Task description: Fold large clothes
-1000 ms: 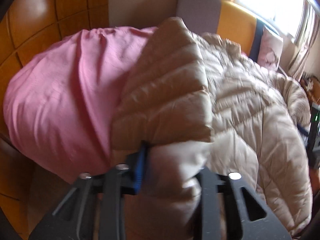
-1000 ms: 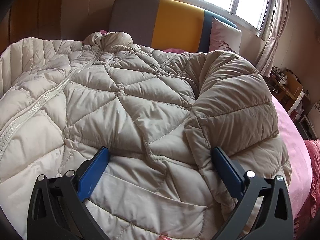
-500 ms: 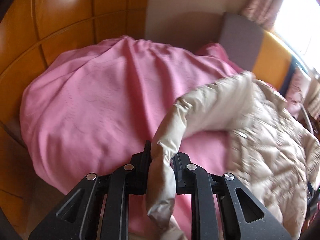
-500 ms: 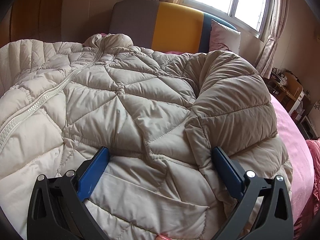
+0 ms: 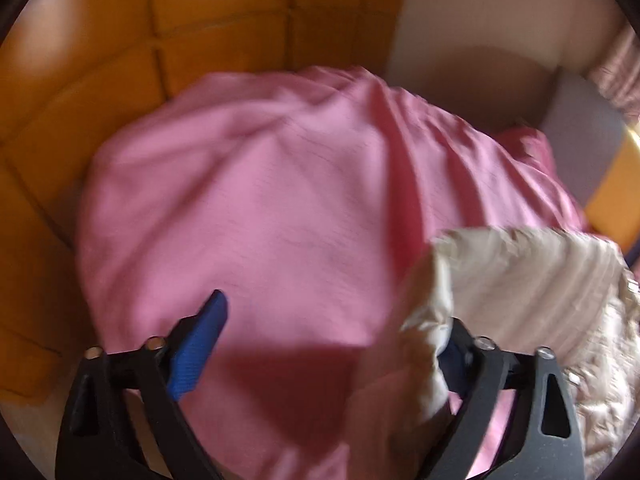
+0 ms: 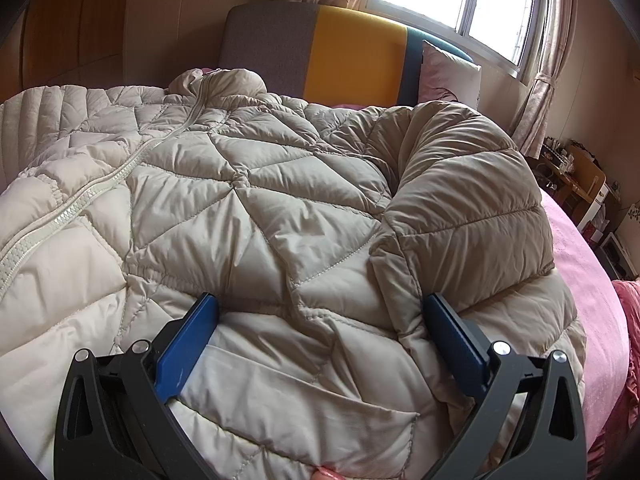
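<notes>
Sleeve (image 5: 520, 280) released since earlier; no writing.

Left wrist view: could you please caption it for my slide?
Left gripper opening, beige jacket cuff draped on one finger above pink bedsheet.

A bedroom in a home — the bed (image 6: 576, 264) with pink sheet has a grey-yellow headboard (image 6: 320, 48), a pillow (image 6: 448, 76) leaning on it, a curtained window (image 6: 460, 0) just above it, and a cluttered desk (image 6: 576, 176) beside the bed
</notes>
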### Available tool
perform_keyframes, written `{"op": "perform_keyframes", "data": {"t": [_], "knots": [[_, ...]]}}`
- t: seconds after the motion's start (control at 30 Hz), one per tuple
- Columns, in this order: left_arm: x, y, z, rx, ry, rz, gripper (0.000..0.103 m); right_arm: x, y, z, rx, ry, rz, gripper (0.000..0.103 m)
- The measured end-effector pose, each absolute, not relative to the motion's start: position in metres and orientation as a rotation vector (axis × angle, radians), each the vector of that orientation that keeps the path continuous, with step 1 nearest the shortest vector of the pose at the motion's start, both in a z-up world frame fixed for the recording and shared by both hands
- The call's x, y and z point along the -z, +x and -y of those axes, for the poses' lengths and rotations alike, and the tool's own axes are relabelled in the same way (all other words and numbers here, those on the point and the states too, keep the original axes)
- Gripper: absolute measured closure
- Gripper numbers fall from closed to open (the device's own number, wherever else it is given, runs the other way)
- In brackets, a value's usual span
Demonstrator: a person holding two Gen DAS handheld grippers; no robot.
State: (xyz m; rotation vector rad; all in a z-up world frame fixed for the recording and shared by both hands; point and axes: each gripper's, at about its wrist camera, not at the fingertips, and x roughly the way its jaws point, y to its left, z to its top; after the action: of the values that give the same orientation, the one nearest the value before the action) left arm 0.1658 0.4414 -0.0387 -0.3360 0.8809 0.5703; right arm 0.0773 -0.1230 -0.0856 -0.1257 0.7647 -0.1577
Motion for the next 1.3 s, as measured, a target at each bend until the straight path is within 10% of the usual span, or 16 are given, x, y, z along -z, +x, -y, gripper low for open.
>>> {"op": "perform_keyframes", "data": {"t": [0.57, 0.87, 1.07, 1.3], "knots": [[-0.008, 0.112, -0.454, -0.593, -0.460, -0.676, 0.005, 0.044, -0.010, 0.218, 0.261, 0.096, -0.801, 0.002], [0.006, 0.081, -0.303, -0.320, -0.386, -0.574, 0.004, 0.066, -0.037, 0.292, 0.394, 0.329, -0.901, 0.003], [0.057, 0.088, -0.185, -0.076, -0.294, -0.726, 0.004, 0.059, -0.033, 0.276, 0.333, 0.180, -0.897, 0.075], [0.092, 0.084, -0.132, 0.020, -0.170, -0.852, 0.004, 0.035, -0.013, 0.352, 0.520, 0.015, -0.809, 0.088]]}}
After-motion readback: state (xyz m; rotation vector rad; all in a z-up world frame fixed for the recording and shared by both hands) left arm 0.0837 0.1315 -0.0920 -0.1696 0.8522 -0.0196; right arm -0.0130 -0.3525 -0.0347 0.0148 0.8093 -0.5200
